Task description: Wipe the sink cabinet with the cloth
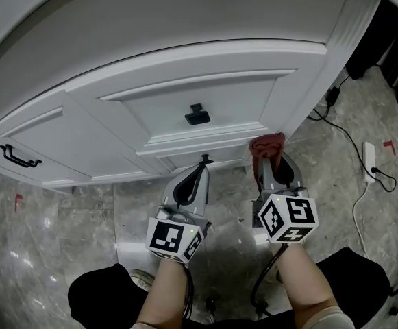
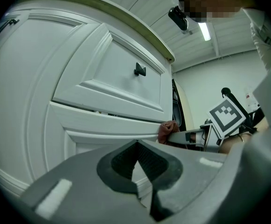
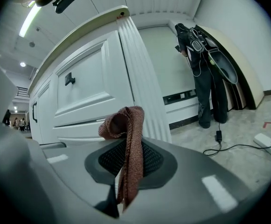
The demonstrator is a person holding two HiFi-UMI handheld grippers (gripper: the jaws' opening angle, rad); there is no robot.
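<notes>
- Lower centre, both forearms (image 1: pixel 168 297) reach toward the sink cabinet (image 1: pixel 185 94). The right gripper (image 1: pixel 268 162) clamps the reddish cloth (image 1: pixel 267 144), and the left gripper (image 1: pixel 203 164) is closed and empty.
- Only the right gripper view shows dark clothing (image 3: pixel 205 59) hanging at upper right.

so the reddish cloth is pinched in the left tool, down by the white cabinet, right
Not the left: the reddish cloth is pinched in the right tool, down by the white cabinet. The right gripper view shows it between that tool's jaws.

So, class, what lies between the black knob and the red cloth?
Only bare white cabinet panelling lies between knob and cloth, as the head view shows.
</notes>
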